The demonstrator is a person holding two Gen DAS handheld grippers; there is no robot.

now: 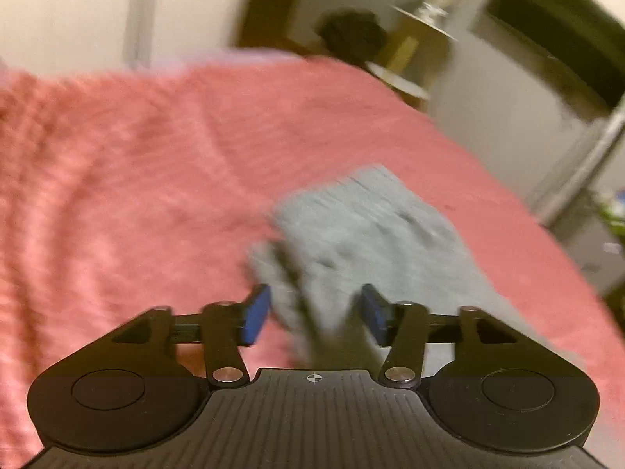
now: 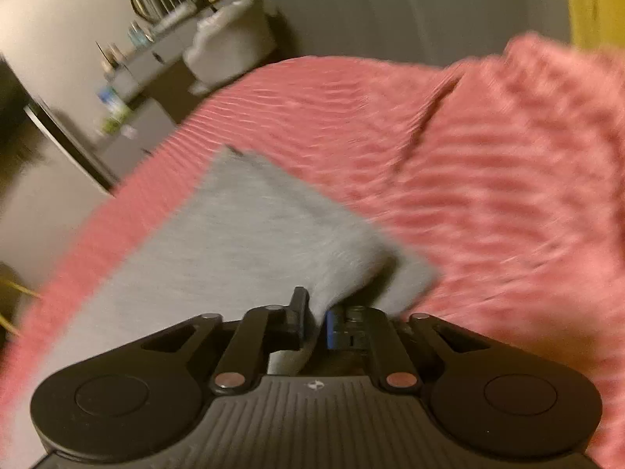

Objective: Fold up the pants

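Grey pants (image 1: pixel 371 230) lie on a pink ribbed bedspread (image 1: pixel 136 179). In the left wrist view my left gripper (image 1: pixel 316 314) is open, its blue pads on either side of a raised grey fold without pinching it. In the right wrist view the pants (image 2: pixel 234 234) stretch away to the left over the bedspread (image 2: pixel 488 195). My right gripper (image 2: pixel 314 322) is shut on a pinched edge of the grey cloth, which rises up from between the pads. Both views are blurred by motion.
The bed edge runs close to the pants on the right in the left wrist view. A dark doorway (image 1: pixel 554 47) and a small table (image 1: pixel 410 62) stand beyond it. A grey cabinet with small items (image 2: pixel 133 78) and a white cushion (image 2: pixel 230 39) stand past the bed.
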